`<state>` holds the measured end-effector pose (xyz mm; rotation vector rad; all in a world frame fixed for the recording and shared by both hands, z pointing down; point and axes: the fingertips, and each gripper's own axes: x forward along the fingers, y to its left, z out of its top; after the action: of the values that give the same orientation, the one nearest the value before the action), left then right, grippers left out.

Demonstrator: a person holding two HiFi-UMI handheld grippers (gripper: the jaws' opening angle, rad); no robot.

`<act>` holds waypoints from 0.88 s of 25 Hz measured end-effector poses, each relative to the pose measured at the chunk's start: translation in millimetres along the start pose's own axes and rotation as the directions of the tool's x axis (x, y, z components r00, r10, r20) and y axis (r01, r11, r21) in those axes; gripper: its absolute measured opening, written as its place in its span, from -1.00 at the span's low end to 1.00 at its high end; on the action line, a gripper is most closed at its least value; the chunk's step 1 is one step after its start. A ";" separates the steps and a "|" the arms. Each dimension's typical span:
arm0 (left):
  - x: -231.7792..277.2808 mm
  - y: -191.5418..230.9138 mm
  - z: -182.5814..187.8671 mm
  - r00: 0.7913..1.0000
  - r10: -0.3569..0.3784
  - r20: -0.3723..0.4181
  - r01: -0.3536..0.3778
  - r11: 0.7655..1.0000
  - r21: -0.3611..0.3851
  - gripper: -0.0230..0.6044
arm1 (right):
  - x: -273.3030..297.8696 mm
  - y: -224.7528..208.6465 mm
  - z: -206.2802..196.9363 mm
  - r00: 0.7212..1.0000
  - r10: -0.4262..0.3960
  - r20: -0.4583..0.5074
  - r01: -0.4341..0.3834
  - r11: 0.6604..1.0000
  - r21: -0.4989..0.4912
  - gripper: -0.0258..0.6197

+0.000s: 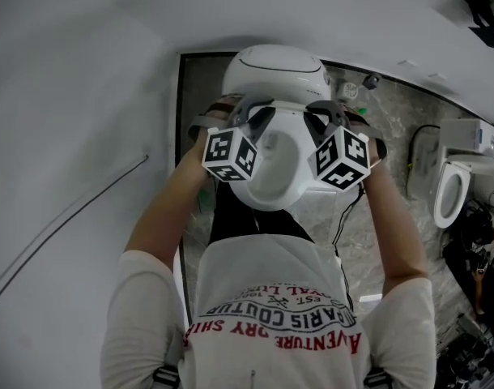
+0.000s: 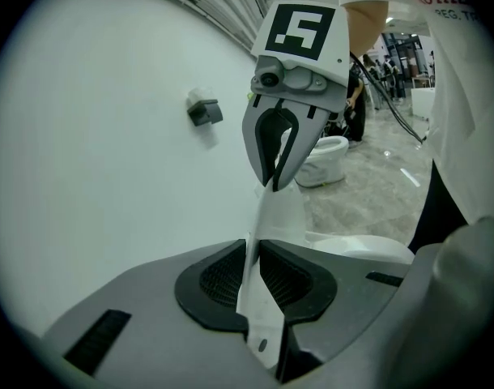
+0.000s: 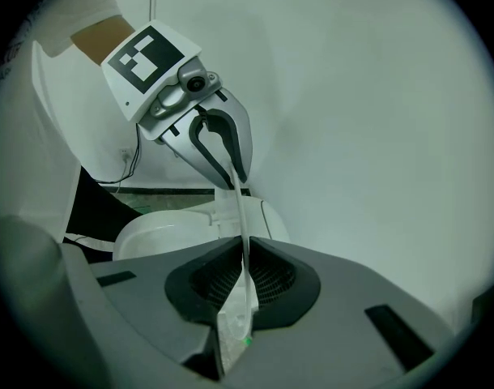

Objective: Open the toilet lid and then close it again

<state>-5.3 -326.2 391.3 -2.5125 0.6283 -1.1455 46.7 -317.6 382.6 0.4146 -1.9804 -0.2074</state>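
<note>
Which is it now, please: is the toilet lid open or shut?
Partly open: the left gripper and right gripper clamp the lid, held up off the seat.

left tool (image 2: 259, 282), right tool (image 3: 243, 278), toilet lid (image 1: 271, 177) between

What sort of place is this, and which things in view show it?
Probably a bathroom-fixture showroom, not a home bathroom: the toilet stands against bare white walls, a second toilet sits nearby, and the marble floor runs into an open hall.

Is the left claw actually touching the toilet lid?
Touching. In the left gripper view the left claw pinches the thin white edge of the toilet lid between its pads.
</note>
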 end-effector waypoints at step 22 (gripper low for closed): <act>-56.9 -145.7 -23.7 0.999 -0.043 0.025 0.042 0.999 0.022 -0.76 | -15.0 159.4 -12.4 0.999 -0.043 -0.005 0.042 0.997 -0.057 -0.82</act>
<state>-18.7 -174.8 435.2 -2.5297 0.5563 -1.1275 32.5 -164.0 427.3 0.4207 -1.9556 -0.2881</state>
